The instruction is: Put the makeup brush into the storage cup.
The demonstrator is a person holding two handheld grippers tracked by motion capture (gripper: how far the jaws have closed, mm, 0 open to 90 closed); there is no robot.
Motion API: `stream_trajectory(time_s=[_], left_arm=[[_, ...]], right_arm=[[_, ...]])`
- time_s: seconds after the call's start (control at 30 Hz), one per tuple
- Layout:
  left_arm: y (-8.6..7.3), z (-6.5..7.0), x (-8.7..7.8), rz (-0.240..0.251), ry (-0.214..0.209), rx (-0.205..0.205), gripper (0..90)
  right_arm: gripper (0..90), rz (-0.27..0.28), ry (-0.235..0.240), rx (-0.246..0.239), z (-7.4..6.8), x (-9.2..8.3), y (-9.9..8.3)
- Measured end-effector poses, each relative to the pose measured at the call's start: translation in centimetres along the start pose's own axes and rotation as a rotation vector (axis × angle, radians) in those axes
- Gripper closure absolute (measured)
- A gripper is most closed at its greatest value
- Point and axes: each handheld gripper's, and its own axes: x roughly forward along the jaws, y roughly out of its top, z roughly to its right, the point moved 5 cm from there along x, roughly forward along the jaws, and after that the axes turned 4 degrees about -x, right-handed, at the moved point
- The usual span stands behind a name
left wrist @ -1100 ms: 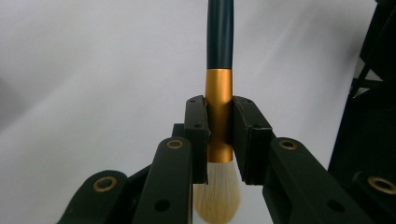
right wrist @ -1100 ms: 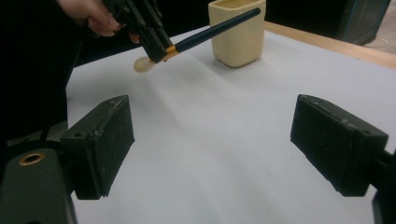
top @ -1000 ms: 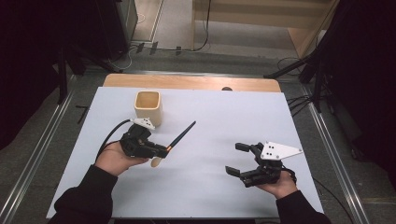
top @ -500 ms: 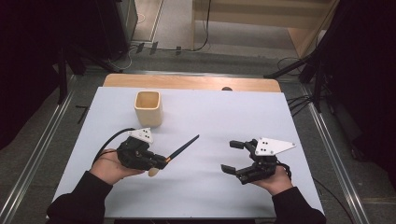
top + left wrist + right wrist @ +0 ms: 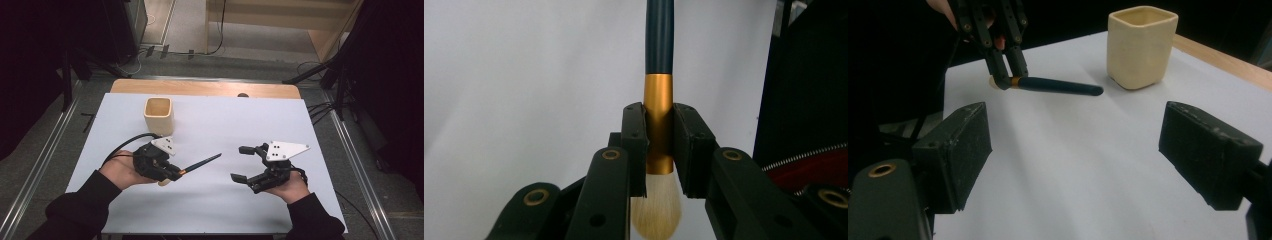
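We have the makeup brush (image 5: 197,164) clamped in our left gripper (image 5: 172,172). In the left gripper view the two black jaws press on either side of the gold ferrule (image 5: 658,122), with the pale bristles (image 5: 656,210) hanging below the pads and the dark handle running away from us. From the high view the brush sits near the left side of the white table sheet (image 5: 240,125), its handle pointing right and slightly toward the far edge; whether it is lifted clear of the sheet we cannot tell. Our right gripper (image 5: 243,163) waits on the right, jaws spread wide and grasping nothing, well apart from the brush.

We judge the step in hand to be carrying the picked-up brush; the likely goal is the cream square cup (image 5: 158,116), which stands upright just beyond our left hand toward the far side, empty as far as we can see.

The next move calls for swinging the left hand toward the far side until the brush is above the cup's mouth, then tipping the wrist so one end goes in first. The grip on the smooth ferrule is narrow, so the brush could pivot between the pads if we turn too briskly. The right gripper can stay put, or steady the cup if it threatens to tip.
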Motion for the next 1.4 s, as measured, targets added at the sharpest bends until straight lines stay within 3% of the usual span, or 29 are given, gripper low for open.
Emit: stream_trajectory(time_s=[0.17,0.4,0.7,1.07,1.27,1.4], left_arm=[[0.5,0.4,0.3,-0.078,0.011,0.049,77.7],[1.1,1.0,0.3,-0.161,0.025,0.101,77.6],[1.9,1.5,0.3,-0.227,0.017,0.16,77.6],[2.5,1.7,0.8,-0.282,0.031,0.221,77.7],[2.9,1.8,1.0,-0.33,0.031,0.259,77.6],[3.3,2.0,1.2,-0.331,0.032,0.266,77.6]], right_arm=[[14.7,-0.062,0.034,-0.039,-0.3,0.8,0.5],[17.5,-0.11,0.08,-0.048,-0.4,2.2,1.2],[18.4,-0.196,0.154,-0.067,-0.7,4.1,1.5],[21.5,-0.289,0.207,-0.094,-1.0,6.3,1.0],[27.5,-0.344,0.222,-0.098,-1.1,7.5,0.4],[35.4,-0.374,0.237,-0.088,-1.3,8.3,0.1]])
